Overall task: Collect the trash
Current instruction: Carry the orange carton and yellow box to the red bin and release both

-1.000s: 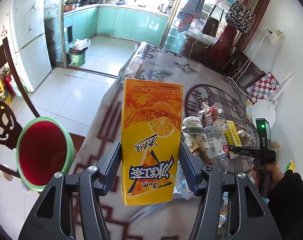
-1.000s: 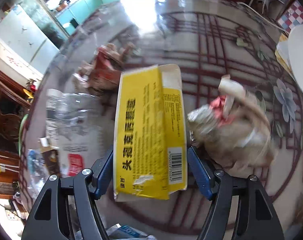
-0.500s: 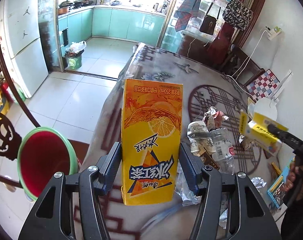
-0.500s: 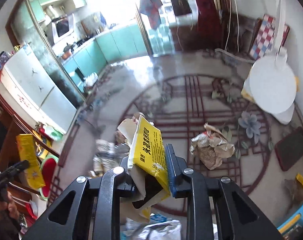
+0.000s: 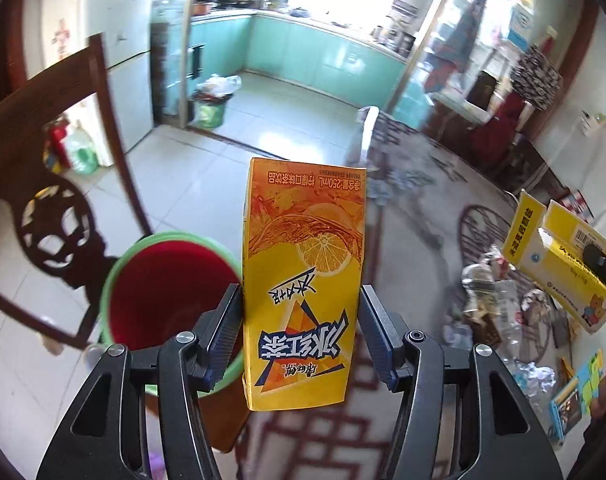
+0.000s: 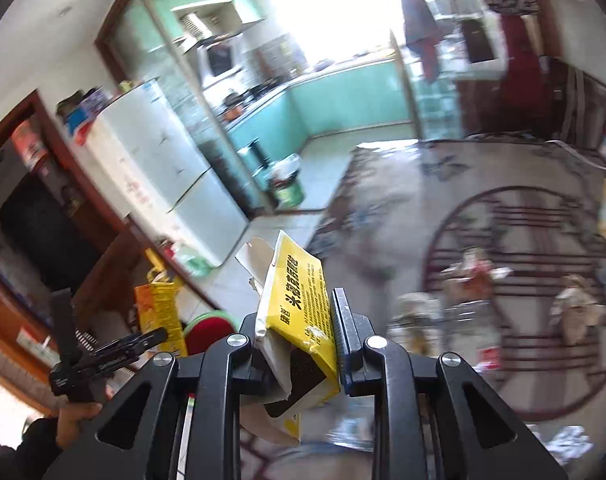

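**Two cartons gripped above the table, bin waiting at its edge**

Two pieces of trash are being held off the table [image 5: 419,216] at once, one in each handheld gripper. The left gripper [image 5: 301,336] is standing about half open, its pads pressing on both sides of an orange-yellow tea carton [image 5: 303,280], which is sitting upright between the jaws with its print upside down to the camera. Just left of the carton and lower down, a bin [image 5: 115,280] with a green rim and red inside is standing on the tiled floor, right beside a dark wooden chair [image 5: 51,216] and close to the table's edge.

The right gripper [image 6: 299,344] is standing nearly closed and is squeezing a yellow medicine box [image 6: 299,300] flat. The box is being crushed at an angle, with its torn white flap sticking out at the top and its dark inside showing near the jaws. From the left wrist view the same box [image 5: 559,268] is appearing at the far right, raised above the table.

Several more bits of trash are lying on the patterned tablecloth: a clear crushed bottle [image 5: 483,280], crumpled wrappers [image 6: 579,308] and small coloured packets [image 5: 575,392]. In the right wrist view the person's hand [image 6: 83,412] is showing at the lower left, holding the left gripper and its tea carton [image 6: 161,316] just above the bin [image 6: 211,326].
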The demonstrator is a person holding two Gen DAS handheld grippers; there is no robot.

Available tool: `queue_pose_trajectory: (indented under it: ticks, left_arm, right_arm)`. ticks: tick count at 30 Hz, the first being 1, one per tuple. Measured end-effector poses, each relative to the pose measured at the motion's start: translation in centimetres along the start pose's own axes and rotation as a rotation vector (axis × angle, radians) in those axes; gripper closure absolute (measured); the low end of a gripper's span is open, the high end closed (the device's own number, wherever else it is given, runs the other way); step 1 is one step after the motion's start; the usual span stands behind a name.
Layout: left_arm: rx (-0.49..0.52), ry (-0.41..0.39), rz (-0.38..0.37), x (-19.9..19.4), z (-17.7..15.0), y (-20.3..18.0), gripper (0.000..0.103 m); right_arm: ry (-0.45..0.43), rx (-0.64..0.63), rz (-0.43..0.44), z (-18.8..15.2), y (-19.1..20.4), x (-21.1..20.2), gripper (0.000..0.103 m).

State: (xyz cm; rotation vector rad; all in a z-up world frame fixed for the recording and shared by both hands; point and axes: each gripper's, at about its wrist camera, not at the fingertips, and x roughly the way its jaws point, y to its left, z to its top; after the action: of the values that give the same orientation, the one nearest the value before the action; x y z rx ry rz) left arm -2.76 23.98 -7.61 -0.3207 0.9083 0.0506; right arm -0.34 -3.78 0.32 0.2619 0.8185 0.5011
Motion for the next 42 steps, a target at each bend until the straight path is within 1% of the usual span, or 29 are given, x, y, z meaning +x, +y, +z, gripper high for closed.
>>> queue_pose_trajectory:
  ticks: [4,5,9,12,17,18,19,20,21,22,23,24,27,29,33,35,38,40,42]
  left_arm:
    - [-0.073,0.028,0.058,0.3,-0.8,4.4,0.046]
    - [-0.084,0.035,0.069,0.4,-1.0,4.9,0.046]
    - [-0.118,0.07,0.117,1.7,-1.9,7.5,0.046]
    - [-0.144,0.096,0.126,2.6,-2.0,9.4,0.046]
    - [-0.17,0.106,0.165,3.5,-2.1,11.4,0.044]
    - [-0.178,0.11,0.173,3.6,-2.1,11.8,0.042]
    - [-0.187,0.114,0.174,3.7,-2.1,12.2,0.035]
    - [-0.197,0.114,0.179,3.7,-2.0,12.5,0.03]
    - [-0.207,0.105,0.188,3.5,-1.9,12.8,0.023]
    - [-0.21,0.09,0.193,3.3,-1.8,13.0,0.021]
    - [-0.21,0.075,0.197,3.0,-1.7,13.1,0.021]
    - [-0.206,0.062,0.204,2.8,-1.5,13.1,0.021]
    - [-0.188,0.035,0.22,2.2,-1.1,12.8,0.021]
    - [-0.181,0.022,0.221,1.8,-0.9,12.6,0.021]
    - [-0.171,-0.012,0.211,1.4,-0.6,11.6,0.021]
    - [-0.163,-0.017,0.206,1.2,-0.3,10.8,0.021]
    - [-0.146,-0.034,0.179,0.5,-0.2,9.2,0.021]
    - [-0.124,-0.05,0.167,0.1,-0.3,7.7,0.02]
    - [-0.101,-0.045,0.138,0.2,-0.4,5.9,0.02]
  right_arm:
    - [0.106,-0.043,0.087,-1.8,5.4,7.3,0.082]
    - [0.133,-0.052,0.1,-2.4,6.6,9.0,0.082]
    - [0.226,-0.11,0.119,-4.5,10.5,16.2,0.082]
    - [0.289,-0.146,0.118,-5.7,11.7,20.9,0.082]
    - [0.363,-0.127,0.184,-6.7,12.8,26.2,0.078]
    - [0.367,-0.123,0.189,-6.8,12.9,27.0,0.077]
    - [0.365,-0.119,0.188,-6.9,13.0,27.6,0.076]
    - [0.36,-0.114,0.186,-6.9,13.2,28.1,0.071]
    - [0.353,-0.105,0.186,-7.0,13.3,28.4,0.063]
    - [0.349,-0.091,0.188,-7.0,13.3,28.8,0.058]
    - [0.345,-0.076,0.193,-6.9,13.4,28.8,0.048]
    - [0.343,-0.06,0.199,-6.9,13.4,29.0,0.046]
    - [0.349,-0.03,0.211,-6.6,13.6,29.3,0.046]
    - [0.339,-0.029,0.218,-6.2,13.5,28.3,0.046]
    - [0.279,-0.054,0.242,-5.4,13.5,25.1,0.046]
    - [0.243,-0.065,0.24,-5.0,12.7,22.6,0.046]
    - [0.191,-0.054,0.224,-4.6,10.6,18.6,0.046]
    - [0.154,-0.04,0.183,-4.7,8.7,15.7,0.046]
    - [0.126,-0.029,0.128,-5.0,6.4,12.5,0.046]
